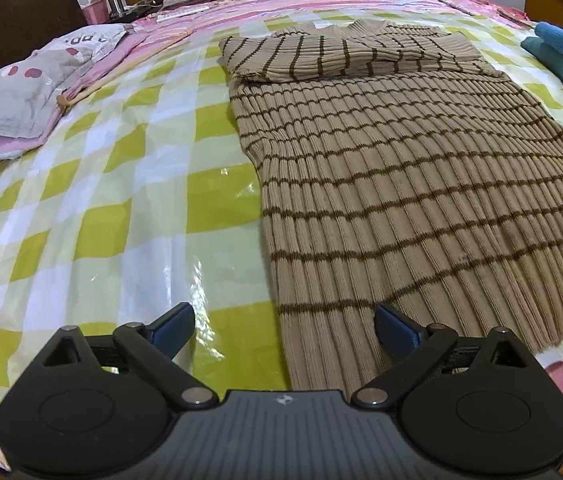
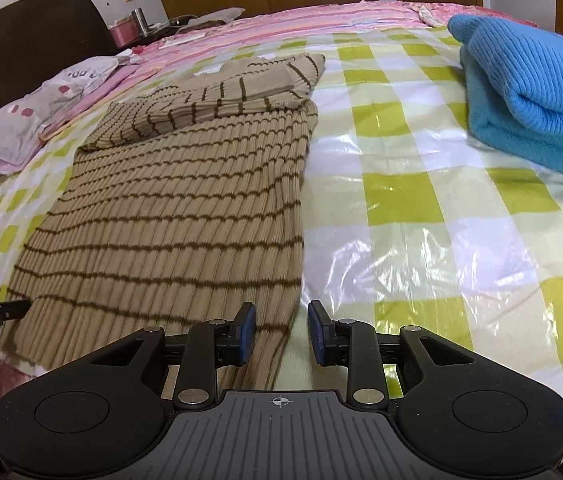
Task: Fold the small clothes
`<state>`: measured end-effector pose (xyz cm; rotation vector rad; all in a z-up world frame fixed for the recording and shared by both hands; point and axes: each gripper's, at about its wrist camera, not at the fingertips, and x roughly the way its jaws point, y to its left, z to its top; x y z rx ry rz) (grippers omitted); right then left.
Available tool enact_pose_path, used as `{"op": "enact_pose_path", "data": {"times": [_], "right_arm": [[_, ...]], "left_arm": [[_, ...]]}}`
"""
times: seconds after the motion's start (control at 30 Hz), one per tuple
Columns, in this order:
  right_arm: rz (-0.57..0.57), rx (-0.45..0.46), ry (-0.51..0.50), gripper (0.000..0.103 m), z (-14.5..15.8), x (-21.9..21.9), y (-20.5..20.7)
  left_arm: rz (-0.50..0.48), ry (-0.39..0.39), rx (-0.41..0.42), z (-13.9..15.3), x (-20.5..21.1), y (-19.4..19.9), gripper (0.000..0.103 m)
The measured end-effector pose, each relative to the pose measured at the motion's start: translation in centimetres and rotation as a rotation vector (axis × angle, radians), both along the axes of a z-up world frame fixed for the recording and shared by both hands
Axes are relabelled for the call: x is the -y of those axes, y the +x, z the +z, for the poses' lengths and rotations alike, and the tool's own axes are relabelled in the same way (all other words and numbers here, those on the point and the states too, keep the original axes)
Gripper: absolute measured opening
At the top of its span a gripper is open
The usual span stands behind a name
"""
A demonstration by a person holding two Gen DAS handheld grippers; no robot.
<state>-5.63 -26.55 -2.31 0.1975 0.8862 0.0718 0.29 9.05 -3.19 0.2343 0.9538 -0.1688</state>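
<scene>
Tan striped sweater (image 1: 401, 184) lay flat on the bed's green-check plastic sheet (image 1: 121, 208), sleeves folded across chest at 12 o'clock. Left gripper (image 1: 284, 322) hovered over hem's left corner w/ jaws spread wide, nothing pinched. Right gripper (image 2: 281, 330) sat at hem's right edge, jaws partly spread, empty. Folded blue sweater (image 2: 529, 92) lay at 2 o'clock.

Checked sheet (image 2: 421, 208) lies bare between striped sweater (image 2: 169, 208) and blue stack (image 2: 529, 112).

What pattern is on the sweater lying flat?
The sweater is tan ribbed knit with thin dark brown stripes, clearest in the left wrist view.
</scene>
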Motion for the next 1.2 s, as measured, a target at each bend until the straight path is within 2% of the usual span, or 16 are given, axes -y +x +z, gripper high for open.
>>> {"op": "enact_pose_path", "data": {"times": [0.43,0.7,0.87,1.0,1.07,1.2], "right_arm": [[0.02,-0.028,0.05,0.029,-0.1,0.3,-1.7],[0.073,-0.069,0.112,0.029,-0.1,-0.4,-2.4],[0.072,-0.076,0.146,0.029,-0.3,-0.5,-2.3],[0.072,-0.075,0.163,0.023,-0.4,-0.6,-2.3],[0.072,-0.076,0.176,0.021,-0.4,-0.6,-2.3],[0.056,-0.069,0.204,0.015,-0.6,-0.5,-2.3]], "left_arm": [[-0.032,-0.015,-0.008,0.4,0.3,-0.9,0.08],[-0.039,-0.04,-0.022,0.5,0.2,-1.2,0.068],[-0.057,-0.077,-0.034,0.6,0.1,-1.5,0.049],[-0.07,-0.081,-0.03,0.7,0.3,-1.6,0.041],[-0.078,-0.083,-0.027,0.7,0.4,-1.7,0.033],[-0.084,-0.084,-0.019,0.8,0.5,-1.9,0.027]]}}
